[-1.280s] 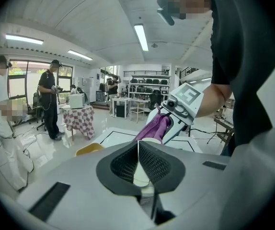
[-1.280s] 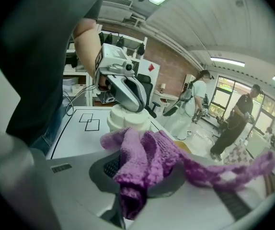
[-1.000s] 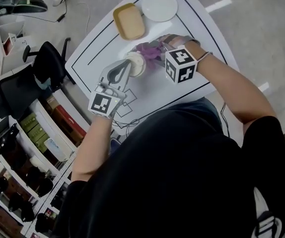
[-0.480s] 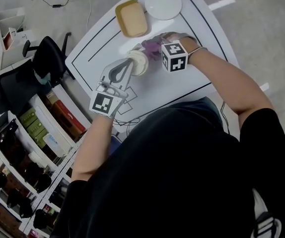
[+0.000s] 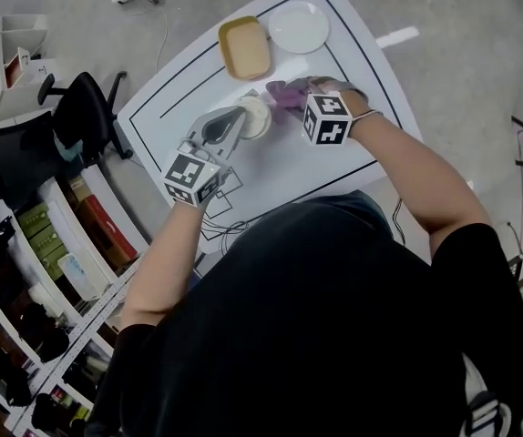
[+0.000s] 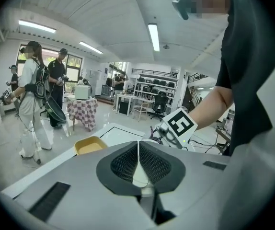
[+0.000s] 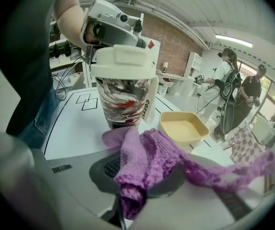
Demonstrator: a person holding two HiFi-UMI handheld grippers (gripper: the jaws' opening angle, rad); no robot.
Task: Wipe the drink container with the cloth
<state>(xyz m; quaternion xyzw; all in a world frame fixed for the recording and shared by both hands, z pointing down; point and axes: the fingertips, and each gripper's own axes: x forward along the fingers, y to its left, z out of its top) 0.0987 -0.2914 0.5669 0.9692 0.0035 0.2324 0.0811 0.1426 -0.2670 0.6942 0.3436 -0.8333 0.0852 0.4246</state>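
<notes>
Bright, even indoor light from long ceiling strips (image 6: pixel 153 36), glaring white at upper centre of the left gripper view and upper right of the right gripper view. Only faint, soft shadows on the white table (image 5: pixel 280 167). Heavy fisheye bending and black corners in both gripper views. Near cloth (image 7: pixel 142 166) slightly soft; head view sharp.
</notes>
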